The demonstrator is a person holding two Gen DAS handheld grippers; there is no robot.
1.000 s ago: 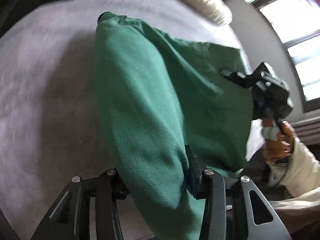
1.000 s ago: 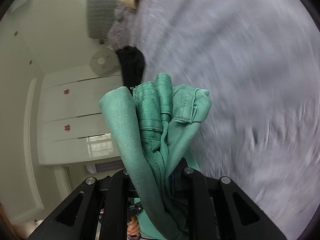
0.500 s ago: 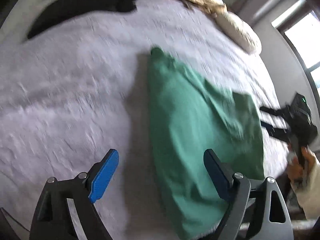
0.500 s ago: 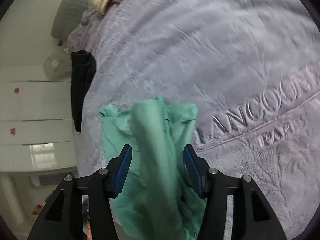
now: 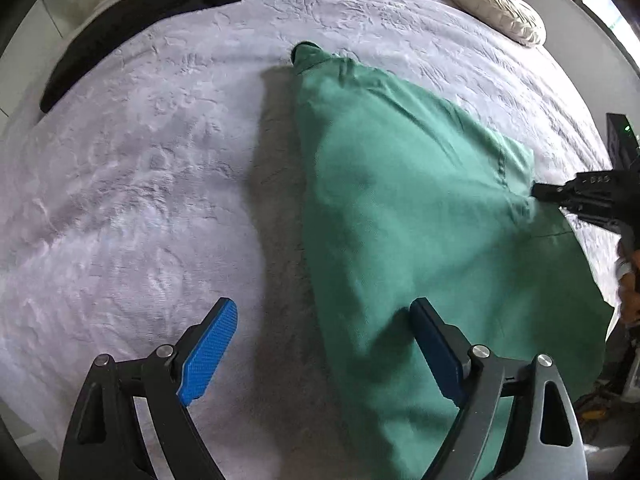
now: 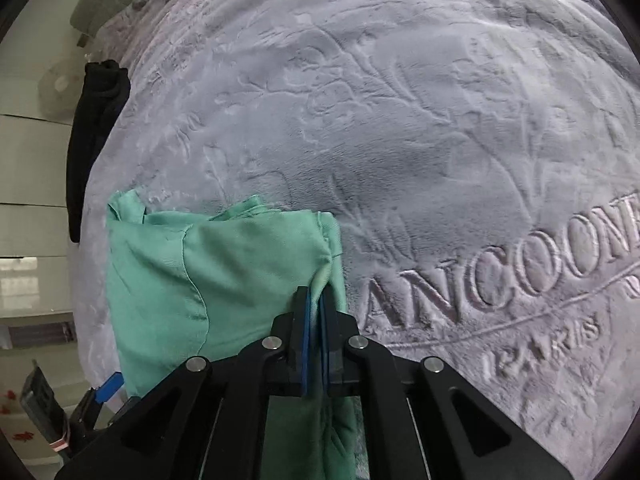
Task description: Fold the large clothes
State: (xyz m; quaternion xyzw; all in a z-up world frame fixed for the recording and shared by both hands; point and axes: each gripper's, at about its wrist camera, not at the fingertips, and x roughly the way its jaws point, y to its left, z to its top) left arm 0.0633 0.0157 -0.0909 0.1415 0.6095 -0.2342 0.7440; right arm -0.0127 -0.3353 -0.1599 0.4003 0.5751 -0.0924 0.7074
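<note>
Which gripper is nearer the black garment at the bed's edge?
Left. The left gripper hangs open above the bed beside the green garment, on the side toward the black garment; the right gripper pinches the green garment's opposite edge, farther off.

You are working over a bed (image 5: 132, 184) that is wearing a pale lilac plush blanket (image 6: 400, 128), embossed with leafy patterns and raised lettering. A green garment (image 5: 400, 208) is lying spread on it, narrowing toward its far end. A black garment (image 5: 132, 12) is lying along the blanket's far left edge, well apart from the green one. A cream pillow (image 5: 488, 4) is resting at the far right corner, with something tan lying just beside it.
</note>
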